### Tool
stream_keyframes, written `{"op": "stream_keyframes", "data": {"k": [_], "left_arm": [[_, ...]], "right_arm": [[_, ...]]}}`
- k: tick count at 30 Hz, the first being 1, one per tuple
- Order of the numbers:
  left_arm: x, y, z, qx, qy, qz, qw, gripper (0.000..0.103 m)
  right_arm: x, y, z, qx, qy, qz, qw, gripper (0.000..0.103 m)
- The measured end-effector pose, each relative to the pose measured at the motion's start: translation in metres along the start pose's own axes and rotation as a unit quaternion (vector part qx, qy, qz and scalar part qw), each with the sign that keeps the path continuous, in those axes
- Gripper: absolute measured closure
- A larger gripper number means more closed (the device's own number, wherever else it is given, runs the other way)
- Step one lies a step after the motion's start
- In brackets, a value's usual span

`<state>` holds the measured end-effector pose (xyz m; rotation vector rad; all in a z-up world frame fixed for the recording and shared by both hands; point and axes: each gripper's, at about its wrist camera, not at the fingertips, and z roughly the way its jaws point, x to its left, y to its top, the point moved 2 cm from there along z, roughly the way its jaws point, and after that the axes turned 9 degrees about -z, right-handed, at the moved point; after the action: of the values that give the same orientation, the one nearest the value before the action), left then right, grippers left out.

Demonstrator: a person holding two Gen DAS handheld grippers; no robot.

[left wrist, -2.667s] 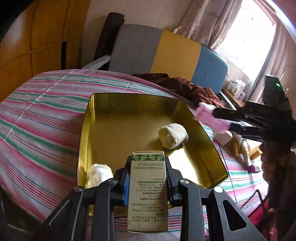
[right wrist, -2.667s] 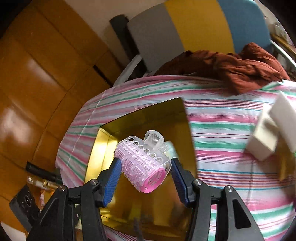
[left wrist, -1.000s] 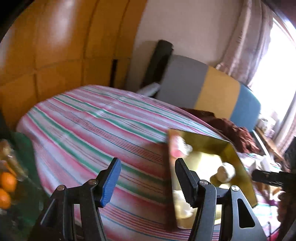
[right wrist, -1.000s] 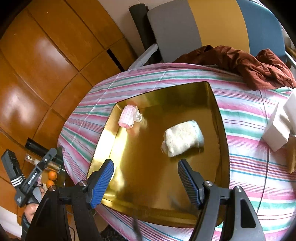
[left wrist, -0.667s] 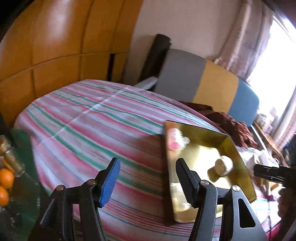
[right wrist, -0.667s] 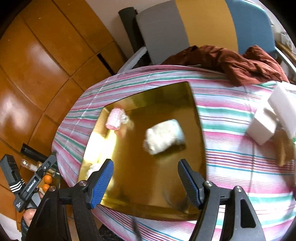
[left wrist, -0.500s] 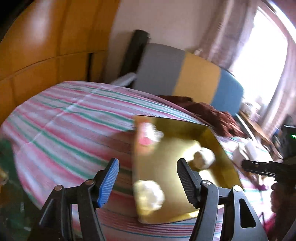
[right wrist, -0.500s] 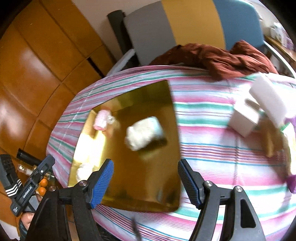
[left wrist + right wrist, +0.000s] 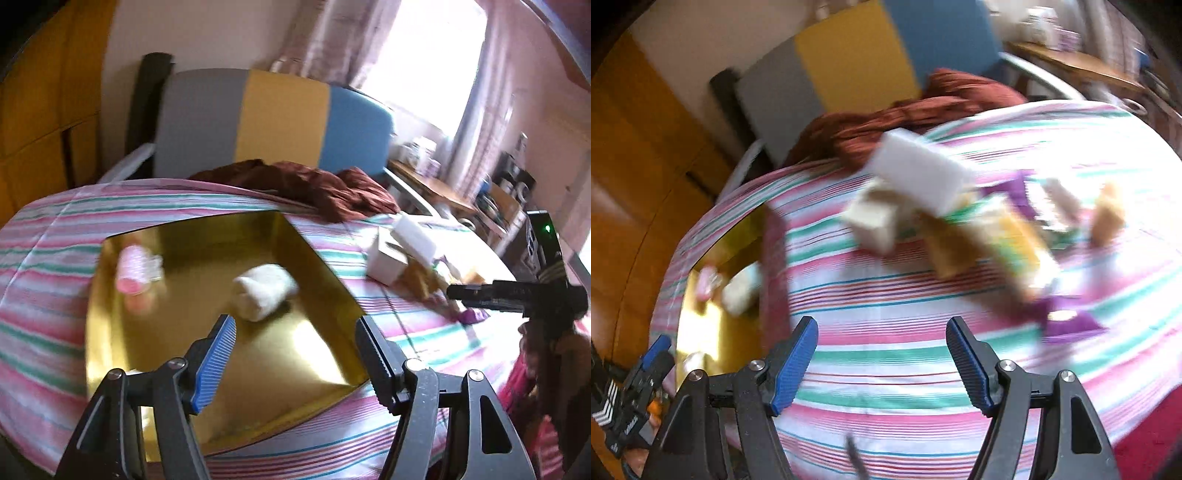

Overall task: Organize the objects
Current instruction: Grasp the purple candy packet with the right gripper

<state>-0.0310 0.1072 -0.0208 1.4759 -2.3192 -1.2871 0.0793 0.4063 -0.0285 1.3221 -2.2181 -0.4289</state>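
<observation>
A gold metal tray (image 9: 314,254) sits on the striped tablecloth; it also shows in the right wrist view (image 9: 701,332). In it lie a pink hair roller (image 9: 133,271) and a white rolled cloth (image 9: 264,286). My left gripper (image 9: 295,339) is open and empty above the tray's near edge. My right gripper (image 9: 879,347) is open and empty over bare cloth, right of the tray. Ahead of it lies a blurred pile: white boxes (image 9: 919,173), a tan packet (image 9: 945,251), purple wrappers (image 9: 1067,321). The right gripper also shows in the left wrist view (image 9: 480,291).
A dark red cloth (image 9: 314,184) lies at the table's far edge before a grey, yellow and blue chair (image 9: 273,122). White boxes (image 9: 402,247) stand right of the tray. A wooden wall is on the left, a bright window on the right.
Both grippers have let go of their loads, the carton and the pink roller; the roller now lies in the tray. The left swung from left of the tray over it; the right swung right toward the pile.
</observation>
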Motion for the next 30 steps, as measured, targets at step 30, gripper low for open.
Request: {"op": "stream_keyframes", "data": {"k": [30], "left_arm": [[-0.119,-0.025,0.062,0.091,-0.079,0.117,0.9858,0.033]], "right_arm": [[-0.119,0.000,0.049,0.206,-0.131,-0.033,0.969,0.049]]}}
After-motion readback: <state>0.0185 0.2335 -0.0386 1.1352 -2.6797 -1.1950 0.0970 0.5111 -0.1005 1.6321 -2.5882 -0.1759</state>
